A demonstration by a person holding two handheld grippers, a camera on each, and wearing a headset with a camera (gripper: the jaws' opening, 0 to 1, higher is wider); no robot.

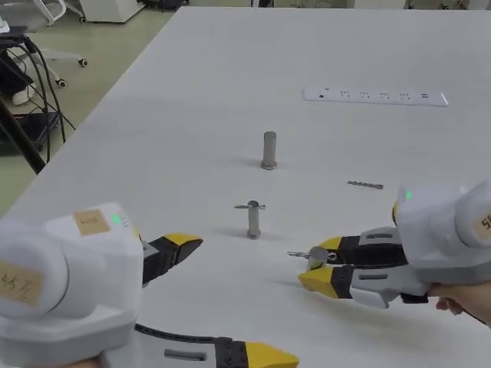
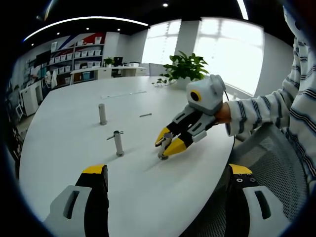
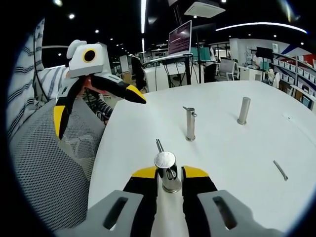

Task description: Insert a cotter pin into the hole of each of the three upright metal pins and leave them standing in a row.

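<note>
My right gripper is shut on a short metal pin with a cotter pin through its top, low over the table at the front right. Its yellow jaws press on the pin from both sides; the left gripper view shows this gripper too. A second metal pin stands upright mid-table with a cotter pin across it. Behind it stands a bare third pin. My left gripper is wide open at the front left, holding nothing, well apart from the pins.
A loose cotter pin lies flat right of the standing pins. A white power strip lies further back. The white table drops off at the left, with chairs and cables beyond. A person's striped sleeve is behind the right gripper.
</note>
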